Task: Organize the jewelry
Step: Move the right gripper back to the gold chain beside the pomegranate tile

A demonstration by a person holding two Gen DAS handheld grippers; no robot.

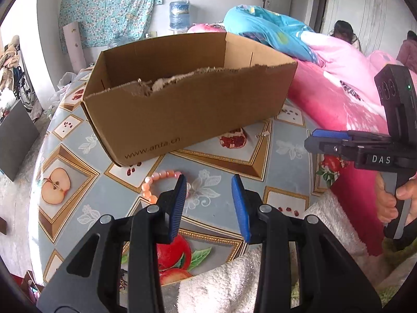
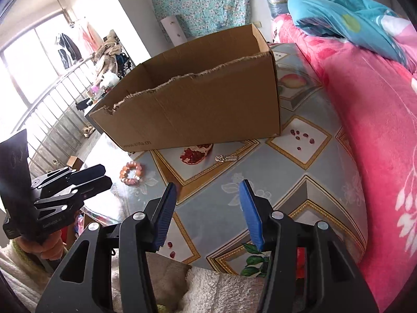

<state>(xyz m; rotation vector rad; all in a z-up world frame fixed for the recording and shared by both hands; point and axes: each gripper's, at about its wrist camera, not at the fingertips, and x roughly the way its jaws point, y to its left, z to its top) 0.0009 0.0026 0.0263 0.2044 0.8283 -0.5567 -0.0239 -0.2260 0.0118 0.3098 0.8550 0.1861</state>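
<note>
Left gripper (image 1: 209, 182): jaws apart, empty, above pink bead bracelet (image 1: 156, 182).
Right gripper (image 2: 208, 186): jaws apart, empty.
Torn brown cardboard box (image 1: 187, 104): on fruit-patterned table (image 1: 260, 172).

Matt cardboard box (image 1: 187, 109); glossy tablecloth (image 1: 221, 167)

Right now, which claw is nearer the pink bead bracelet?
Left. The left claw hovers open right beside the pink bead bracelet, one finger overlapping its edge. The right claw is open farther off, nearer the small silver piece.
</note>
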